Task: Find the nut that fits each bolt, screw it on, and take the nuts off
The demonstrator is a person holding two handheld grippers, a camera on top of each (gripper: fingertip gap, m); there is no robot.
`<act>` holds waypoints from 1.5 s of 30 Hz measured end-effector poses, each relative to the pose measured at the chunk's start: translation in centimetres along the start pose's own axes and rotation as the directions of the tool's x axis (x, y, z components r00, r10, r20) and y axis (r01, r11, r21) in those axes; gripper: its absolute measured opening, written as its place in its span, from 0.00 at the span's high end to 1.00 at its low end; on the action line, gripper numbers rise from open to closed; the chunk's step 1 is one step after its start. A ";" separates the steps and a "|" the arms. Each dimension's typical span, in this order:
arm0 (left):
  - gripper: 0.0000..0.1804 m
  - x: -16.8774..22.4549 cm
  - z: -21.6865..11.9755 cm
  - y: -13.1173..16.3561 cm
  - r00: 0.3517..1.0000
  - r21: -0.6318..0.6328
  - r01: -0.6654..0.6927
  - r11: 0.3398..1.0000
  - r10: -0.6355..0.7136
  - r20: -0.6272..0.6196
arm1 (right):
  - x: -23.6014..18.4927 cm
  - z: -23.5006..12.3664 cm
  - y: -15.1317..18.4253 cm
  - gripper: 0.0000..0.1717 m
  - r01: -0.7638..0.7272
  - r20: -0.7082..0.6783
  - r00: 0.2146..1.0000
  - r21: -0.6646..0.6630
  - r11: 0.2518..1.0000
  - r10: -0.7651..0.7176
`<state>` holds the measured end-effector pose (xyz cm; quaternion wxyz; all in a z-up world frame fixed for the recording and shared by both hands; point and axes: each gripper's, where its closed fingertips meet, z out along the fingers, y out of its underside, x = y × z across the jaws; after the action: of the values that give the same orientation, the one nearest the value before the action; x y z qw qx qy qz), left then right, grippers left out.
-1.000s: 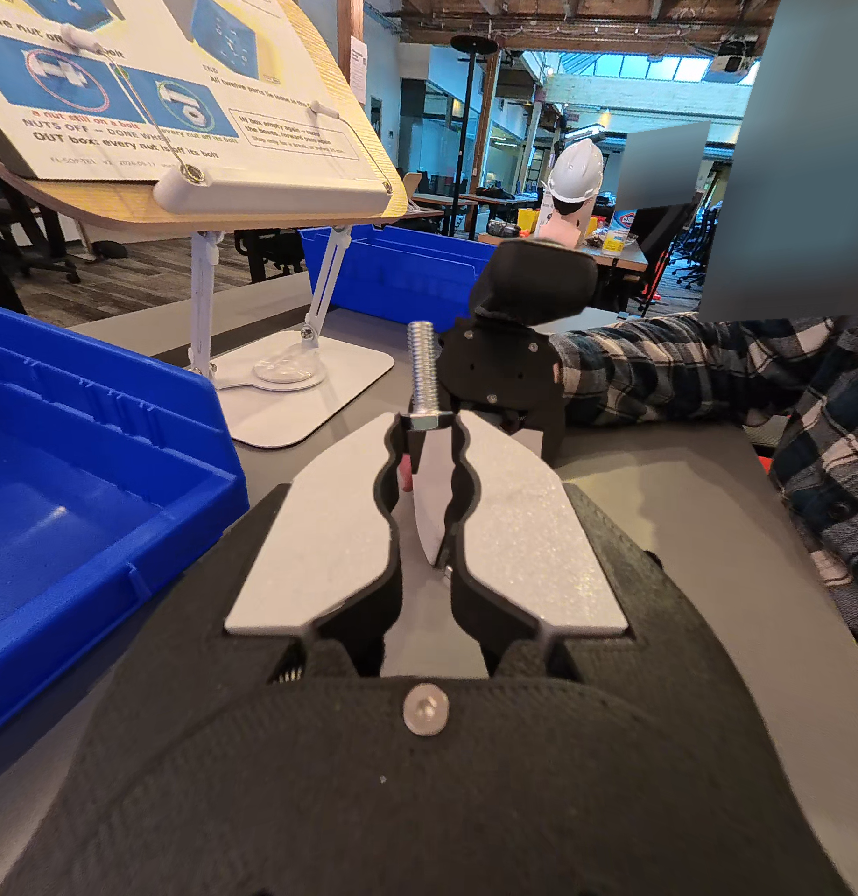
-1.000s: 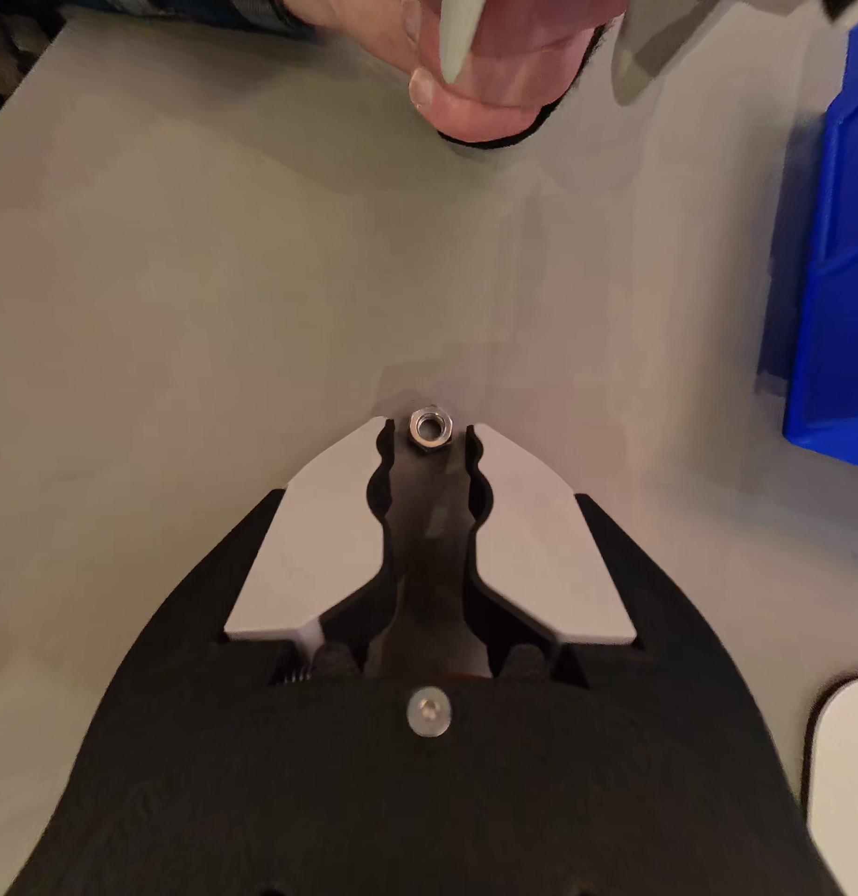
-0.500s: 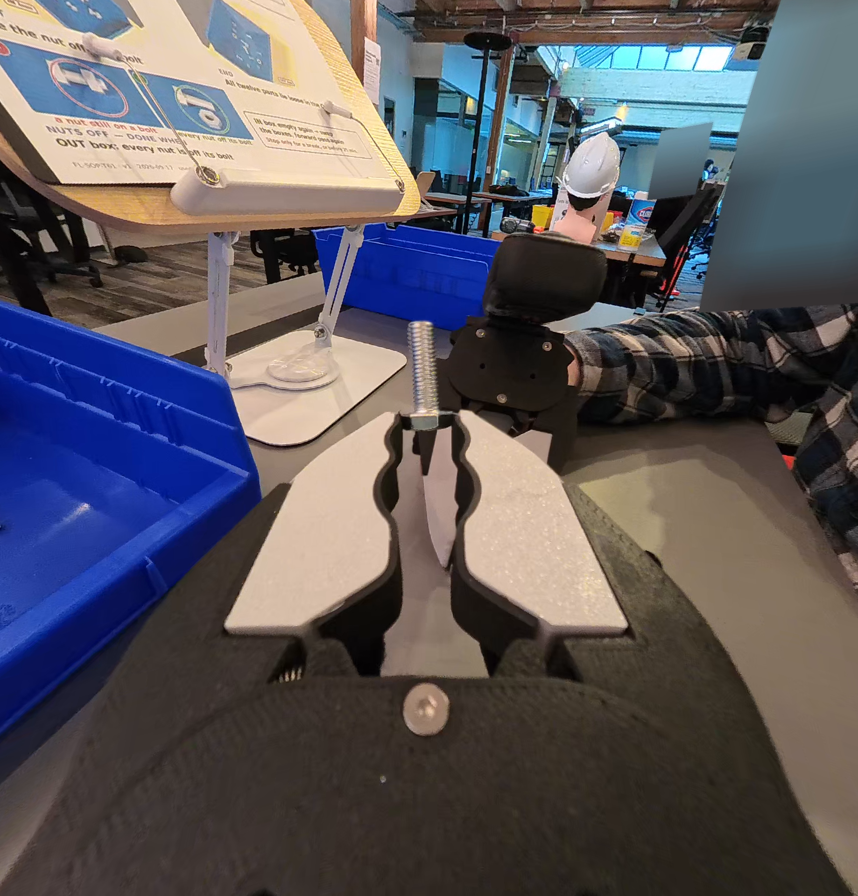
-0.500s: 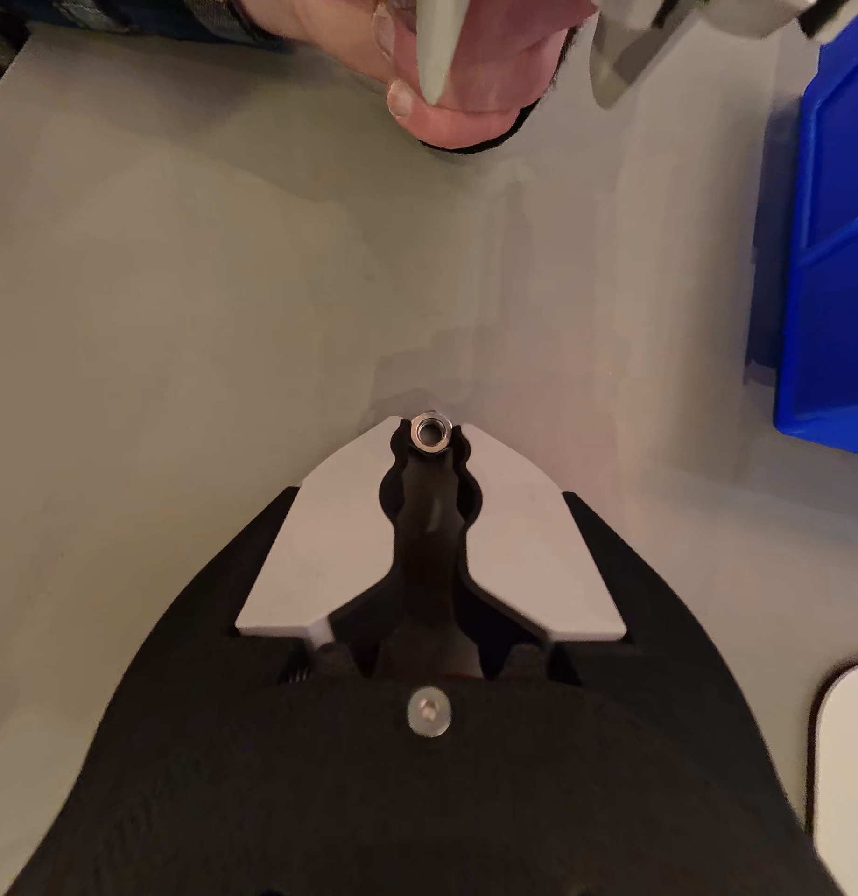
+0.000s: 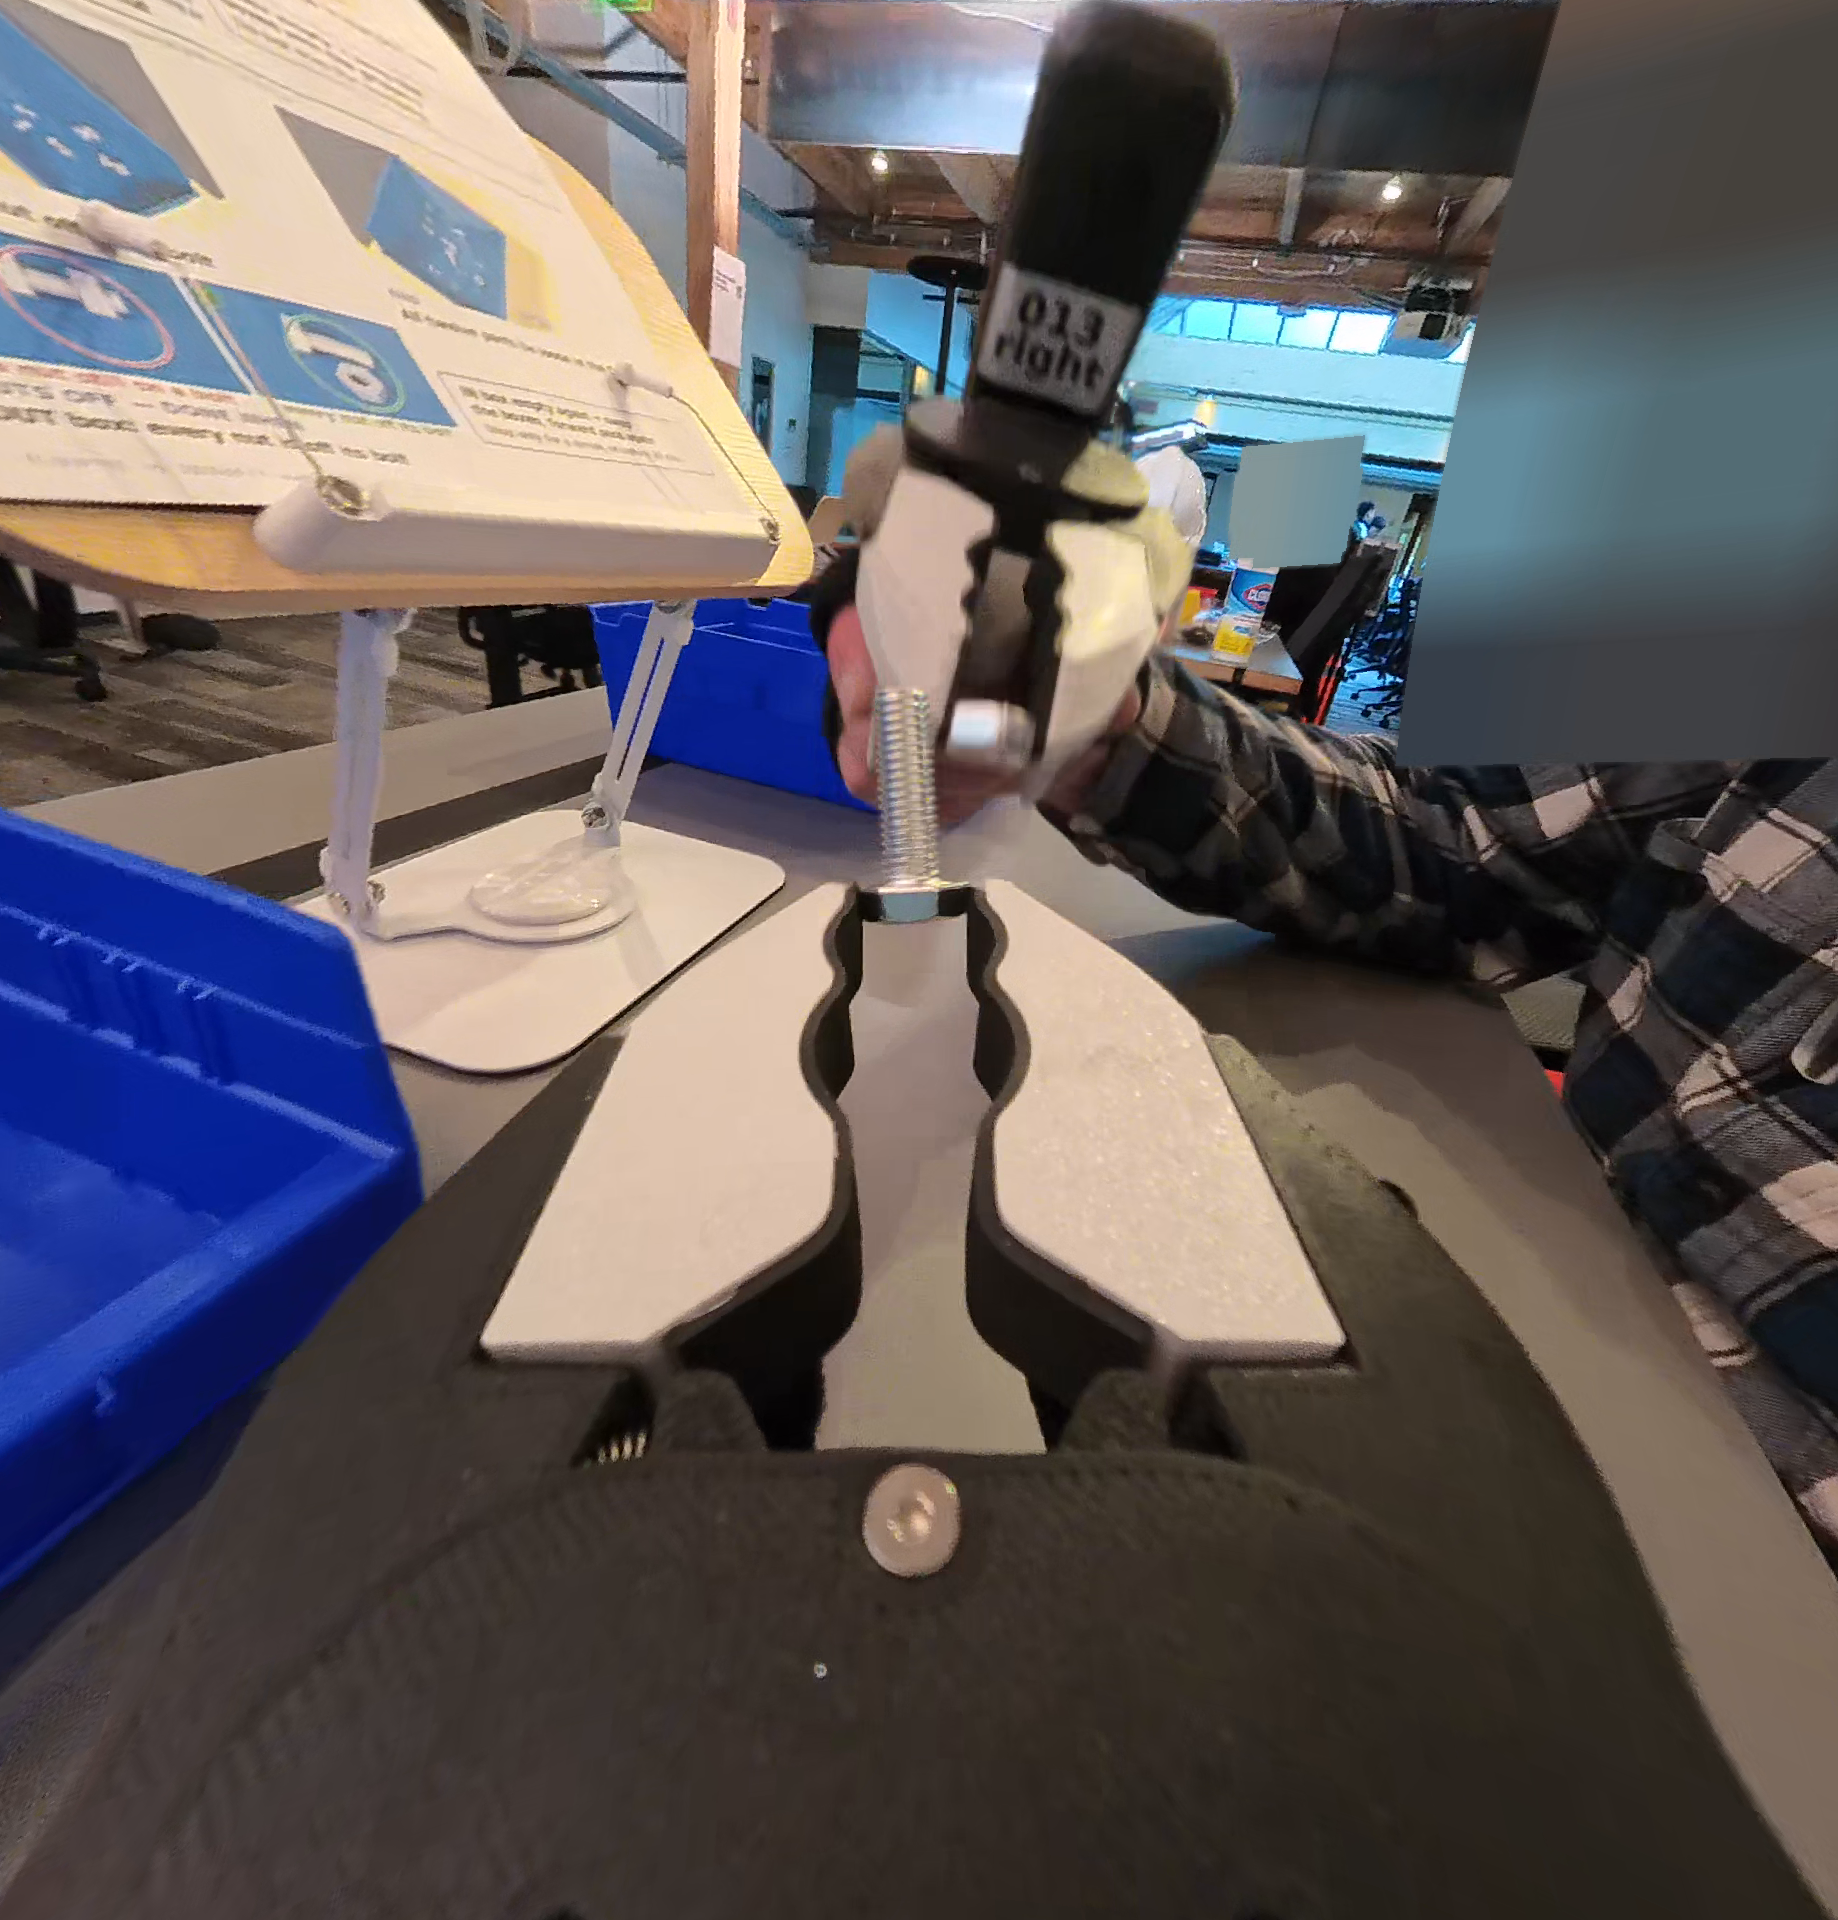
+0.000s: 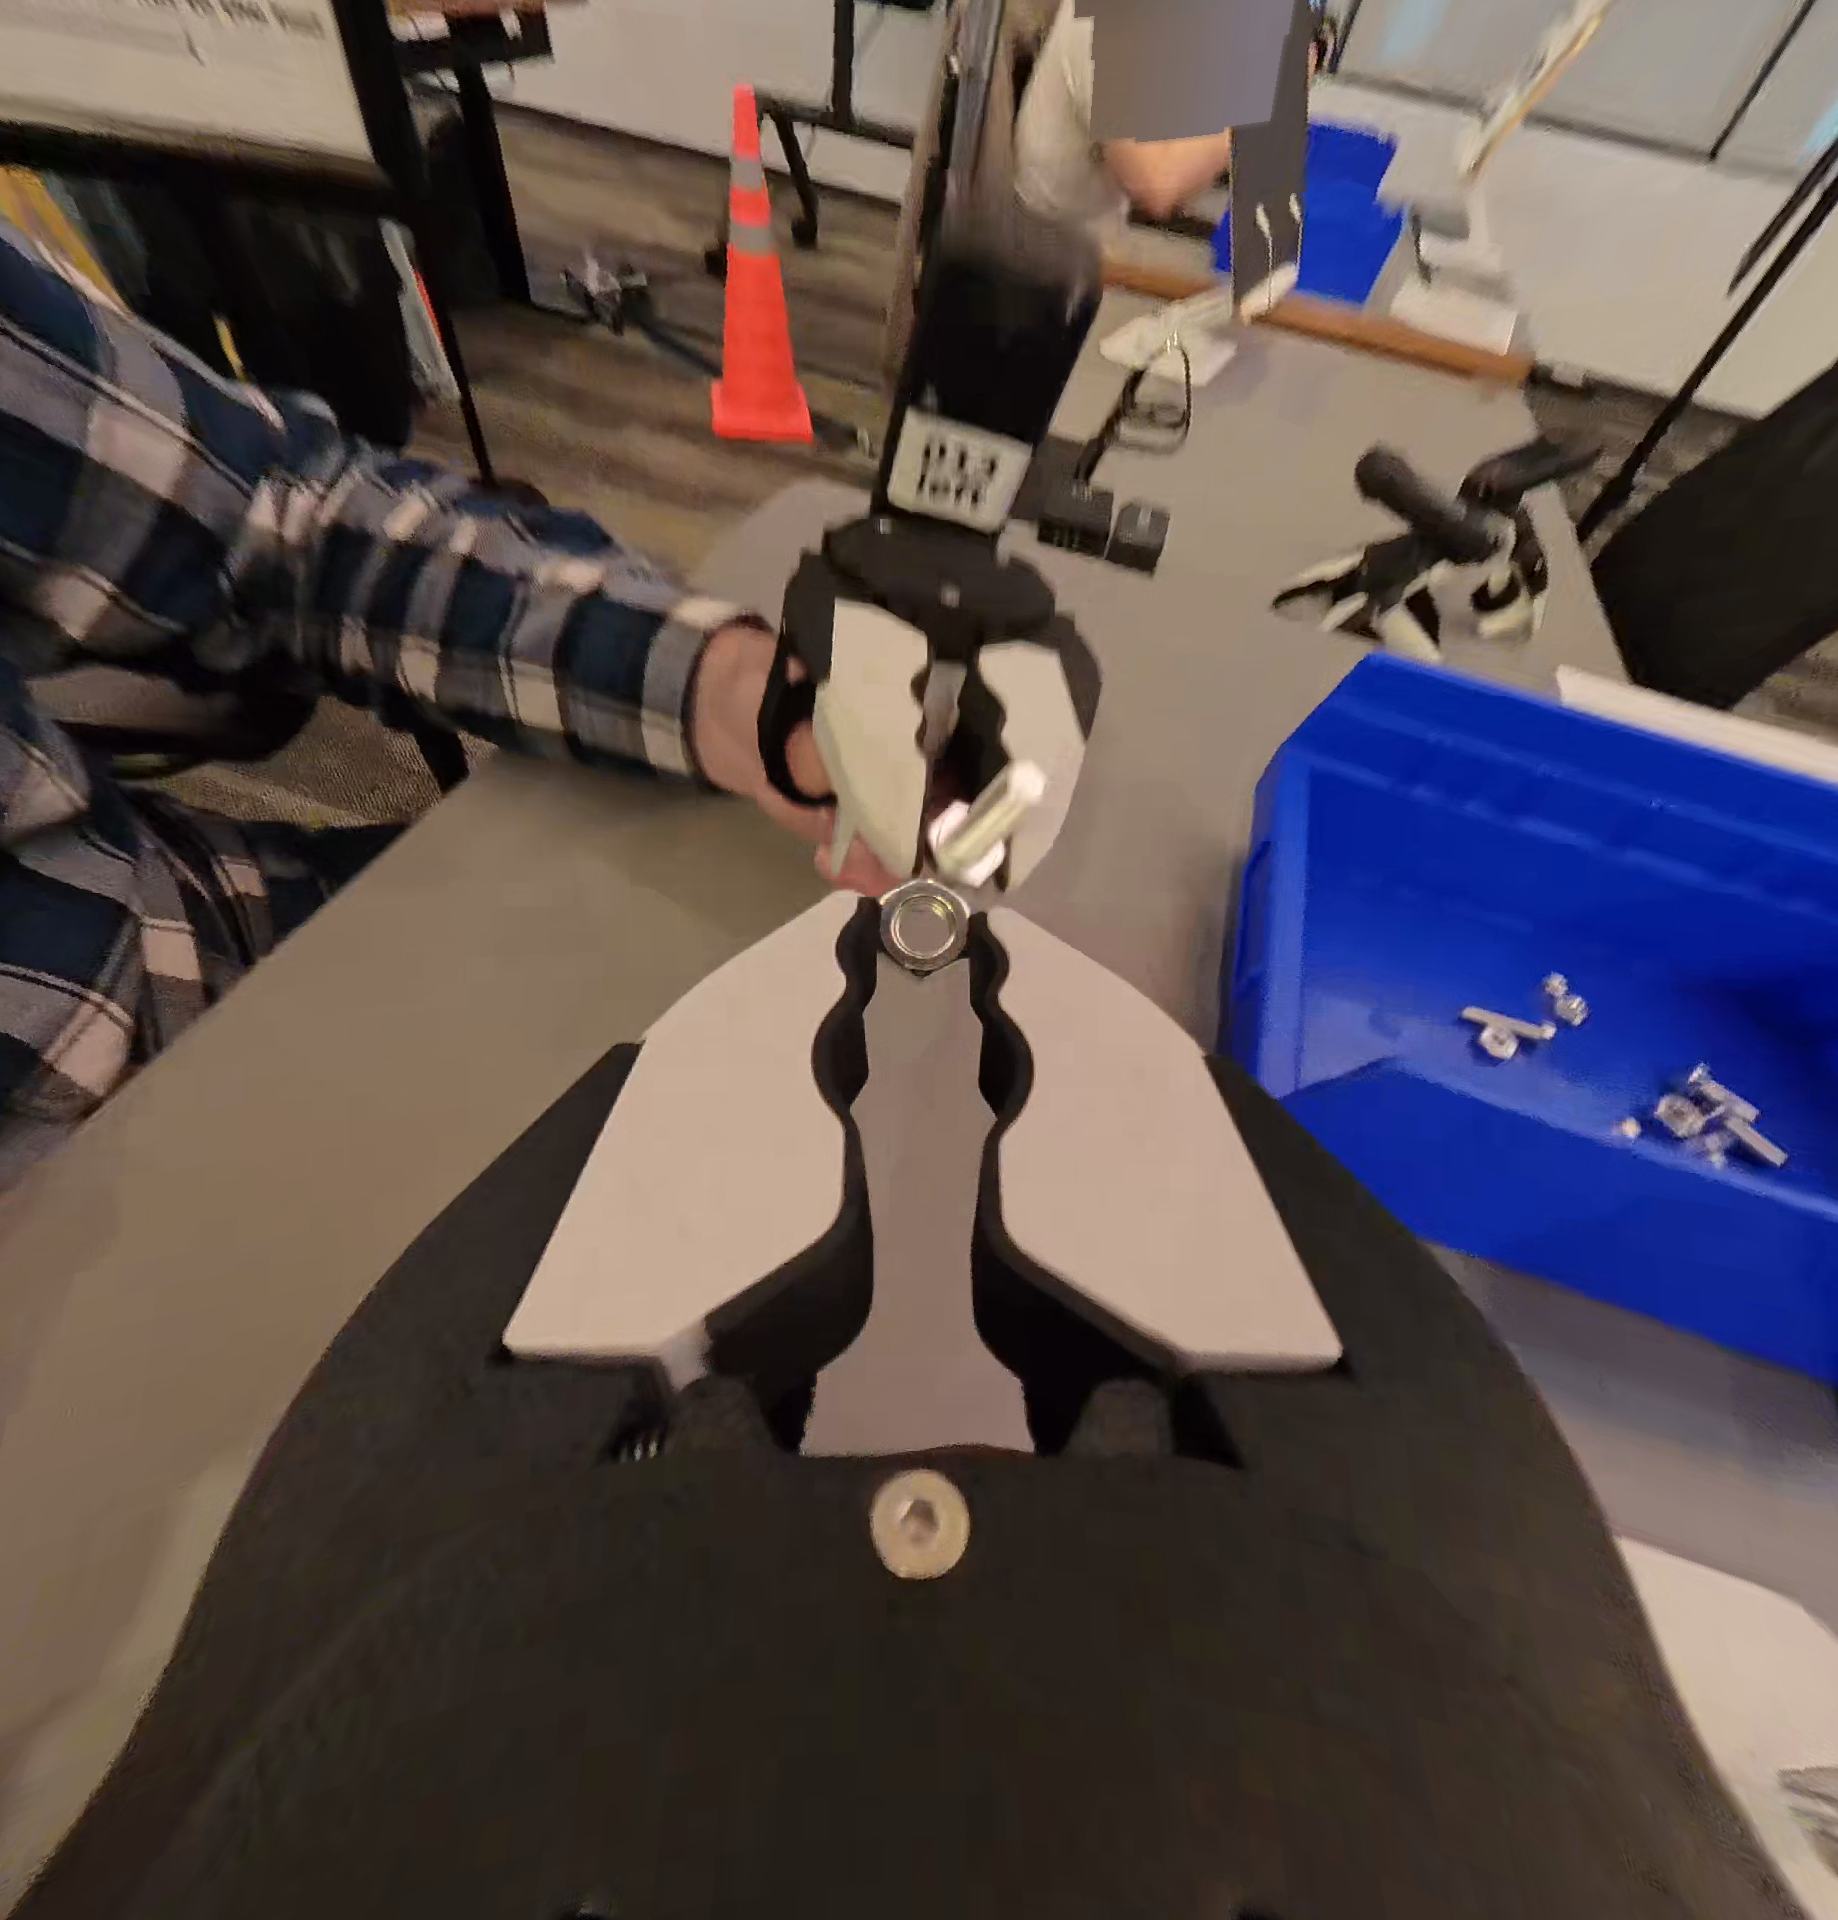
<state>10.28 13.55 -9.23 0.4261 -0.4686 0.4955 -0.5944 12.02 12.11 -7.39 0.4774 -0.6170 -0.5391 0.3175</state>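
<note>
the left gripper (image 5: 913,906) pinches the bolt (image 5: 902,774) by its hex head, threaded shank upright above the desk (image 5: 1310,997). the right gripper (image 6: 921,928) clamps a steel nut (image 6: 925,925), its bore facing the camera. the nut sits just beside the shank's tip, not over it; bore and shank axes must line up before threading.

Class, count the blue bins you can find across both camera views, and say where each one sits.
2. One blue bin sits beside the left gripper, loose bolts and nuts inside. A second bin stands behind the white document stand. Others may be hidden.
</note>
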 end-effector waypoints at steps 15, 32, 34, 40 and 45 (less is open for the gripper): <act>0.90 1.3 1.5 0.5 0.973 -0.115 -0.218 0.969 0.225 0.052 | -0.3 -1.0 -2.3 0.90 0.088 0.069 0.994 0.000 0.996 -0.088; 0.90 1.0 1.4 0.4 0.937 -0.176 -0.305 0.936 0.328 0.122 | -0.1 0.1 -1.7 0.90 0.082 0.055 0.995 0.000 0.997 -0.082; 0.90 0.7 1.2 0.3 0.924 -0.186 -0.319 0.929 0.348 0.158 | 0.2 0.2 -1.7 0.90 0.064 0.038 0.997 0.018 0.998 -0.065; 0.90 -0.9 0.6 -0.2 0.841 -0.253 -0.390 0.885 0.455 0.292 | 1.7 0.6 -1.7 0.90 -0.006 -0.028 1.000 0.051 0.999 0.007; 0.90 -1.8 0.2 -0.6 0.770 -0.294 -0.426 0.855 0.514 0.379 | 2.8 0.9 -1.8 0.90 -0.092 -0.070 0.993 0.085 0.992 0.098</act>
<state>10.78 15.37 -8.85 0.6160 -0.4906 0.5412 -0.2948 11.20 14.98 -5.69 0.5061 -0.6333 -0.4776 0.3387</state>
